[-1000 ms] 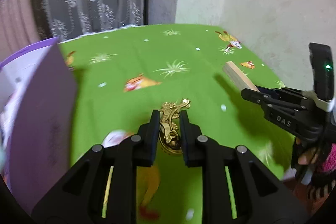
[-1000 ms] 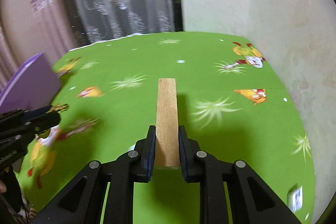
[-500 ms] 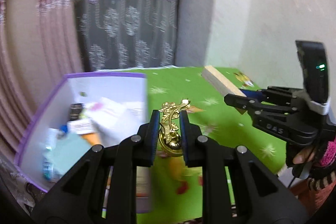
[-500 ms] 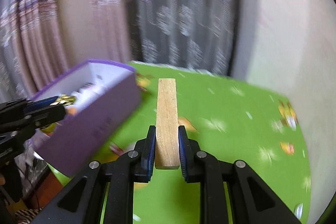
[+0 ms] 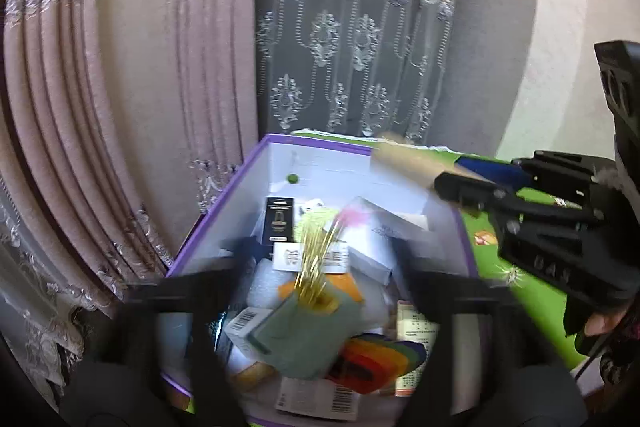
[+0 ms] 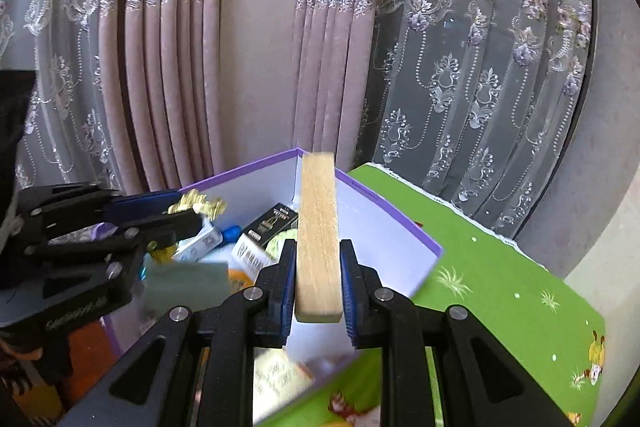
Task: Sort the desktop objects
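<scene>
- Right gripper (image 6: pixel 316 287): jaws nearly shut and just starting to open; wood block (image 6: pixel 318 235) between the blue pads, pointing fwd, far end over the box rim. Can't tell for sure if pads press it.
- Left gripper (image 5: pixel 320 267): jaws opening, at their widest, fingers blurred, nothing gripped.
- Gold ornament (image 5: pixel 316 263) is free of the pads, a blurred streak between the spread fingers, over the box contents; in right view it shows at the left gripper's tips.
- Purple box (image 5: pixel 224 199), white inside, sits on the green cloth (image 6: pixel 500 287) at the table's edge; both grippers hang over it.
- Box is crowded: grey-green block (image 5: pixel 304 331) right under the ornament, rainbow-coloured item (image 5: pixel 376 359), barcode labels, white cartons, black carton (image 5: pixel 278 219). Print too blurred to read.
- Right gripper body in left view shows letters, approx "DAS".
- Person's hand (image 5: pixel 604 323) partly seen bottom right, holding right gripper.
- Vs 1 s ago: both grippers were over open green cloth, box off to the left; left jaws were clamped on the ornament, now let go. Block in right jaws same pose.
- Far: pink curtain (image 6: pixel 168 87), grey lace curtain (image 6: pixel 480 87), pale wall to the right.
</scene>
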The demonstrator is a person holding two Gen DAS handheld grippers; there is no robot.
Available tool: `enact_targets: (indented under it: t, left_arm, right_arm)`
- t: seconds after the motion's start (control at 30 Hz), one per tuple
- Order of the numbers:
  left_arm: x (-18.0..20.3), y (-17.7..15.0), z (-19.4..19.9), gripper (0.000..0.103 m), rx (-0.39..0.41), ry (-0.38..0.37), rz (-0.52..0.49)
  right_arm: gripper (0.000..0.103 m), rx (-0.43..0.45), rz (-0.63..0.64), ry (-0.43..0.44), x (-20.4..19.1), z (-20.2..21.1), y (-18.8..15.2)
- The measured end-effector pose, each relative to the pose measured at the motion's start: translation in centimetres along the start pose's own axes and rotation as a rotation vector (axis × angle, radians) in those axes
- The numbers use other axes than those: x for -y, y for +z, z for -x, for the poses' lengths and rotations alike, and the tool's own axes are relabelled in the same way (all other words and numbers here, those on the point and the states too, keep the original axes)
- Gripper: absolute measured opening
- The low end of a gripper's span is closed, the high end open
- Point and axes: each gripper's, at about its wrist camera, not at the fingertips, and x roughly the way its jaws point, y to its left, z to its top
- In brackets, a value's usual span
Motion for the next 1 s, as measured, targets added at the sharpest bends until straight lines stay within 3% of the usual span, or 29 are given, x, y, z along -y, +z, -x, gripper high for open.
enact_targets:
  t: [0.03,0.1,0.2,0.33,0.43,0.57,0.83,1.0]
  left_arm:
    - [-0.3,-0.2,0.3,0.102,0.019,0.006,0.008]
    - [-0.8,-0.6,1.2,0.102,0.059,0.003,0.01]
    - [-0.8,-0.6,2.0,0.102,0.091,0.011,-0.002]
    - [0.2,-1.1,2.6,0.102,0.075,0.048,-0.039]
    - [0.7,-1.3,3.1,0.102,0.063,0.06,-0.055]
    - [1.6,-1.3,4.2,0.102,0.021,0.11,-0.076]
    - [3.3,-1.7,6.8,0.102,-0.001,0.125,-0.104]
    - [4.1,-1.7,8.0,0.102,-0.011,0.183,-0.116]
  right_arm:
    - [0.027,0.007,-0.011,-0.001,0.2,0.0,0.2]
    - [0.042,0.023,-0.038,-0.001,0.6,0.3,0.6]
    - [0.045,0.038,-0.039,-0.004,0.7,1.1,0.4]
    - [0.049,0.03,-0.03,-0.008,0.4,1.8,0.5]
    - [0.058,0.017,-0.005,-0.004,0.2,2.2,1.2]
    - [0.083,-0.026,0.054,0.003,-0.5,3.0,2.0]
    - [0.09,-0.067,0.091,0.042,0.1,6.0,3.7]
    - [0.101,-0.152,0.137,0.102,-0.4,5.6,4.7]
